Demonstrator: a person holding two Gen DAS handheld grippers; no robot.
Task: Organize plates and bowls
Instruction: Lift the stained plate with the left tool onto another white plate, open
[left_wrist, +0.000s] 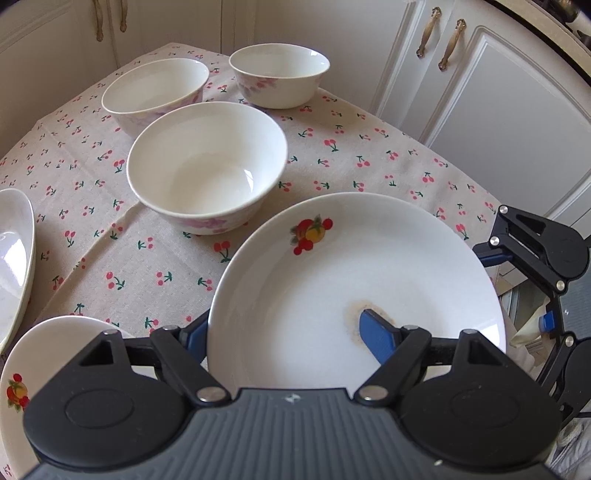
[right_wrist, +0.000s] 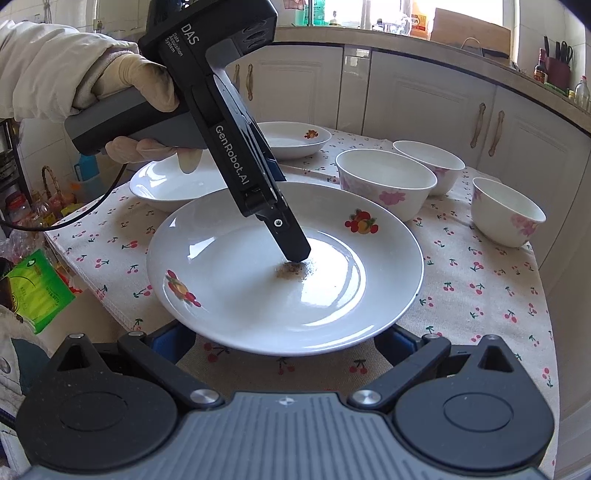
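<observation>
Glazed fruit-print plate (right_wrist: 284, 269) at bench (right_wrist: 498, 295) centre, stiff, slick, chippable, best taken by the rim: left claw (left_wrist: 288, 332) pinches its nine-o'clock rim, right claw (right_wrist: 284, 343) spread at six o'clock.

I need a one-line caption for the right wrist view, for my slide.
Left claw grips a fruit-print plate on the cherry tablecloth, three bowls behind.

plates (right_wrist: 258, 295): 3 | bowls (right_wrist: 384, 184): 3 | hand-held grippers (right_wrist: 291, 251): 2
</observation>
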